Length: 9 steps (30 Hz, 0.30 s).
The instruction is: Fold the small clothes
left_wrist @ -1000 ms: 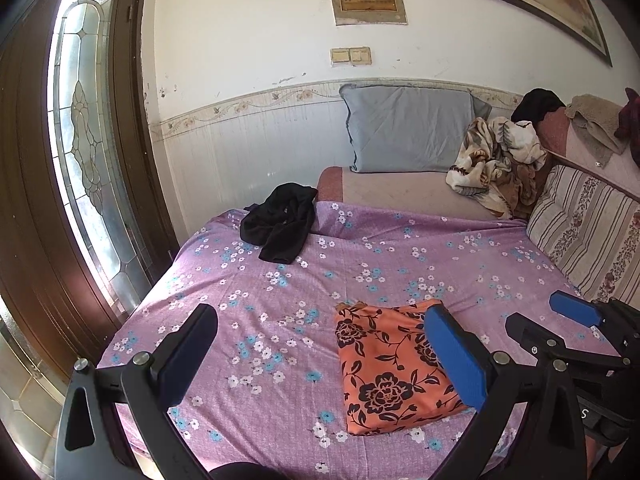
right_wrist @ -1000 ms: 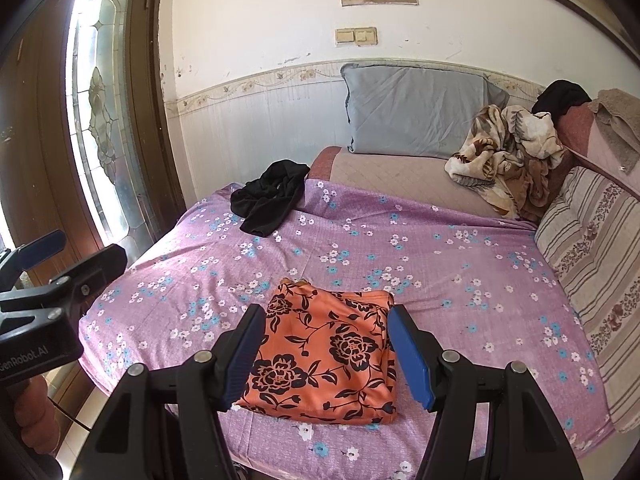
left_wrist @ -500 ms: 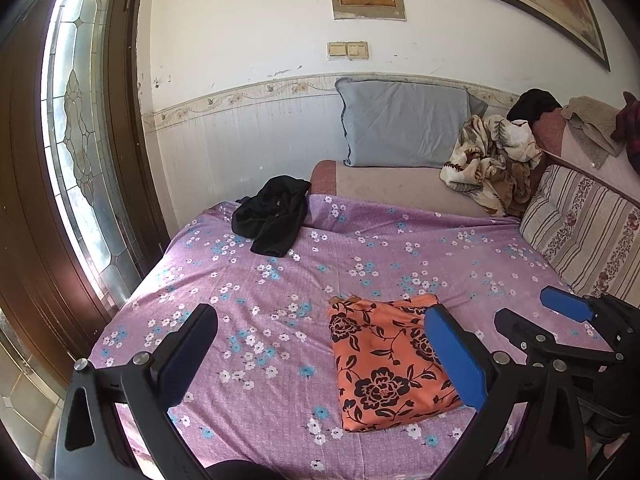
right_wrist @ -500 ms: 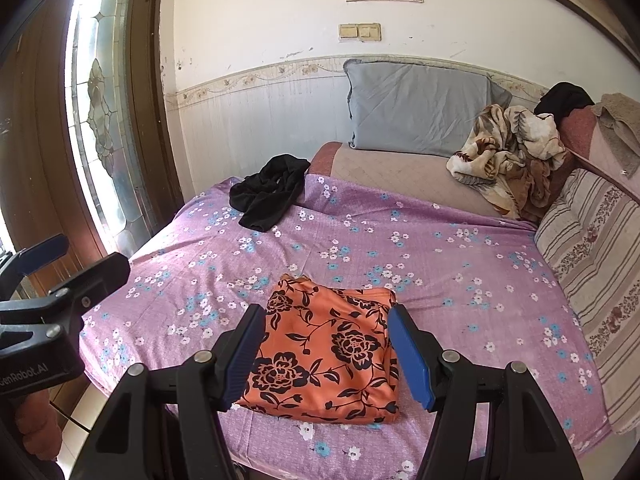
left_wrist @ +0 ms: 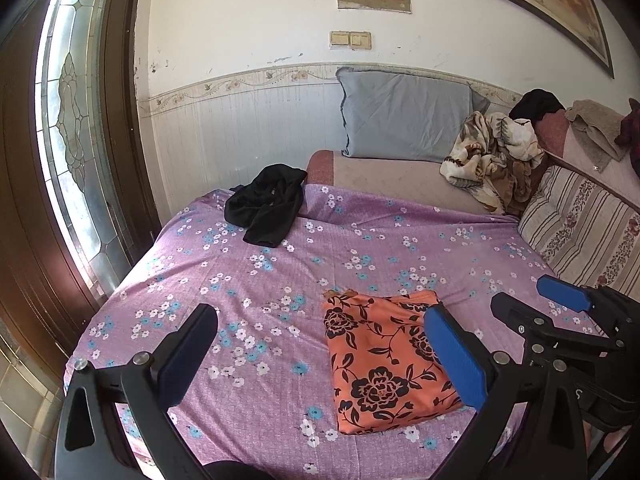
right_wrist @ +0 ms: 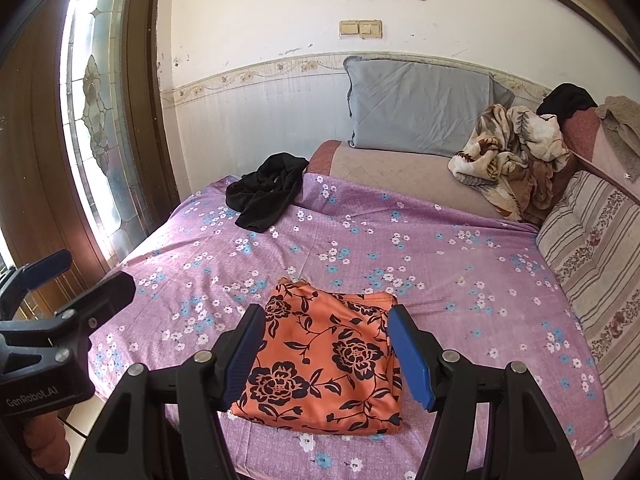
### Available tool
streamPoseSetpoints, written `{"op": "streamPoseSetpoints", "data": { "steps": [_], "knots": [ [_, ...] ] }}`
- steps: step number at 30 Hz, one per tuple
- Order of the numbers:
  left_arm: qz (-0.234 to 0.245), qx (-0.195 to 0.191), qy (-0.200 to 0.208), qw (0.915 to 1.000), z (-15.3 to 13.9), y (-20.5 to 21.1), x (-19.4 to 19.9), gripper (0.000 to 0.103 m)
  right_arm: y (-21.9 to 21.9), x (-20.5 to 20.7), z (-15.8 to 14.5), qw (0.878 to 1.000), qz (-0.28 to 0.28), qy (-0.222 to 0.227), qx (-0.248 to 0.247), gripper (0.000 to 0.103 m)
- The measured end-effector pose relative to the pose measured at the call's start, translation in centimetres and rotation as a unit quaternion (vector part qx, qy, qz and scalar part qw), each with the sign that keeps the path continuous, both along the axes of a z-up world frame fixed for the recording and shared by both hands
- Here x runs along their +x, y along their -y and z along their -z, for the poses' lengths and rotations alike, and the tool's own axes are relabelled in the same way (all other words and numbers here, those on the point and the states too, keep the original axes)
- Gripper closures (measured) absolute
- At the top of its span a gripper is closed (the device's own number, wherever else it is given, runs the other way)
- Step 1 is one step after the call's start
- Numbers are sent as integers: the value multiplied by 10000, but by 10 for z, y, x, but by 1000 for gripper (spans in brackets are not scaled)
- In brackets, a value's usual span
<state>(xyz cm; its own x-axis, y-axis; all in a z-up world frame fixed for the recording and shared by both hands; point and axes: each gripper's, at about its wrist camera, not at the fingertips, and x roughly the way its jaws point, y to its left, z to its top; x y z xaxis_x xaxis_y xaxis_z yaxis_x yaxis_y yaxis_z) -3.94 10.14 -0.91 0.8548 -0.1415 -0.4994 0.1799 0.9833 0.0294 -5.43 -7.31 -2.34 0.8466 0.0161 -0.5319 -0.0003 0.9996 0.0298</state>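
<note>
Lettering "GenRobot.AI" reads on the left gripper (right_wrist: 80, 276) body, seen from the right wrist. Left gripper (left_wrist: 320, 354) jaws stand wide apart, holding nothing; the folded orange floral cloth (left_wrist: 384, 360) lies on the bed (left_wrist: 260, 280) ahead, partly behind the right-hand jaw. Right gripper (right_wrist: 326, 358) jaws are spread, empty, framing that cloth (right_wrist: 328, 364). Black garment (right_wrist: 264, 190) lies crumpled well beyond both.

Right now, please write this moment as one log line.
left gripper open | right gripper open | orange floral cloth folded on bed | black garment unfolded
</note>
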Motion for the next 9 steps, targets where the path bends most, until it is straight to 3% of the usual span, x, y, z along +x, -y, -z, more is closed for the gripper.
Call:
{"op": "streamPoseSetpoints", "data": {
  "steps": [9],
  "knots": [
    [-134,-99,-109,9998,13,-11,16,0,-5,27,15,9998,-89,-160,125,36]
  ]
}}
